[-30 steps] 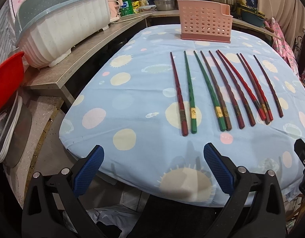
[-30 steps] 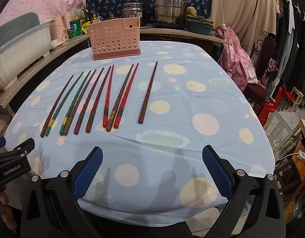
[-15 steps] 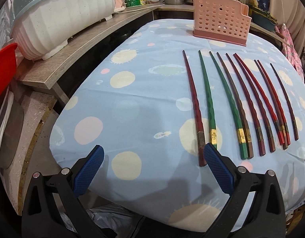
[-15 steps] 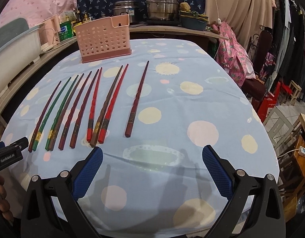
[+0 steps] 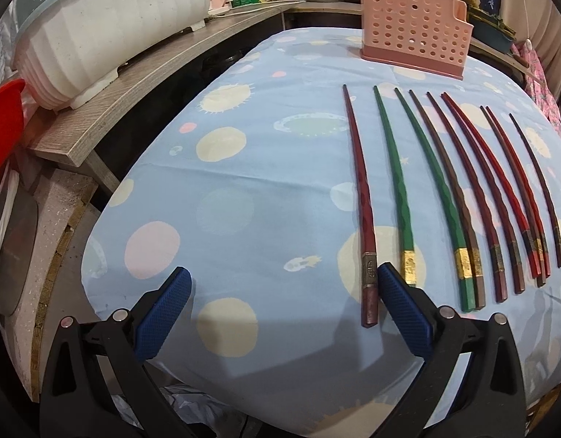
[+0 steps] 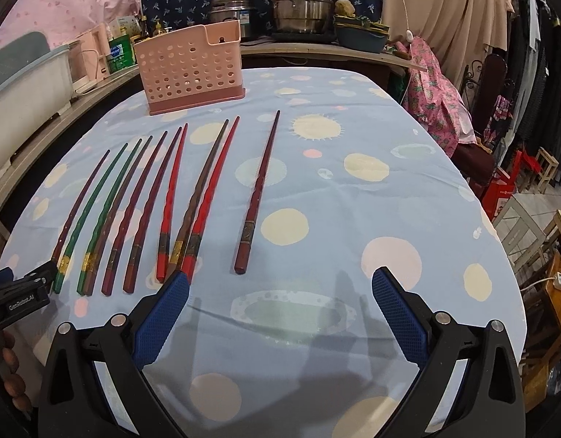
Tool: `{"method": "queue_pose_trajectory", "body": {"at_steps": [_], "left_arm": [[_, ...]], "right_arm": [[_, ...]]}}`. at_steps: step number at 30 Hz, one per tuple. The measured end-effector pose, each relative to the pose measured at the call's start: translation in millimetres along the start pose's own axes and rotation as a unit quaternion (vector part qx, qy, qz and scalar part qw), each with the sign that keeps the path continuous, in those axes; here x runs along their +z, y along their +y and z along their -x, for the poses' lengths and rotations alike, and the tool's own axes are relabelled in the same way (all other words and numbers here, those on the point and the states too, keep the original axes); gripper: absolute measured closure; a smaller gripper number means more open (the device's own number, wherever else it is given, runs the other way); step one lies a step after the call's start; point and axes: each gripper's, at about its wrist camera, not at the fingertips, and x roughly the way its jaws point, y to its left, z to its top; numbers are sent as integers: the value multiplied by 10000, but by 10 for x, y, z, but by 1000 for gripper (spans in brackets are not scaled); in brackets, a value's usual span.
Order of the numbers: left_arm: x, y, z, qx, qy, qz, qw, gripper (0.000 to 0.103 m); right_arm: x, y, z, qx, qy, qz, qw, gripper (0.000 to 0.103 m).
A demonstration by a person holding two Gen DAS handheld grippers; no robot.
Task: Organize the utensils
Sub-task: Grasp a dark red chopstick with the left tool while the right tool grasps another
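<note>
Pale blue tablecloth (image 6: 353, 127) dotted with cream, pink and mint circles and sun shapes; ahead of the jaws lie dark red, bright red, brown and 2 green chopsticks (image 5: 400, 186) with gold bands; beyond them a pink holder (image 6: 192, 69) patterned with round holes

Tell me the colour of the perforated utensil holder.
Pink utensil holder, with a darker pink base; clearest in the right wrist view.

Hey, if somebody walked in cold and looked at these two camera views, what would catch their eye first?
Probably the row of red, brown and green chopsticks fanned out side by side on the spotted blue tablecloth, one dark red chopstick lying apart on their right. Behind them stands the perforated pink utensil holder. Both open grippers, the left gripper and the right gripper, frame the near edge.
</note>
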Motion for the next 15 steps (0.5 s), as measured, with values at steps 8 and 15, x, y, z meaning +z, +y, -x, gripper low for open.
{"method": "queue_pose_trajectory", "body": {"at_steps": [8,15], "left_arm": [[-12,32,2,-50,-8,86,9999,11],[-21,7,36,-378,49,109,9992,31]], "right_arm": [[84,34,-175,171,89,12,9998,28],[143,101,-299,297,148,78,9994,51]]}}
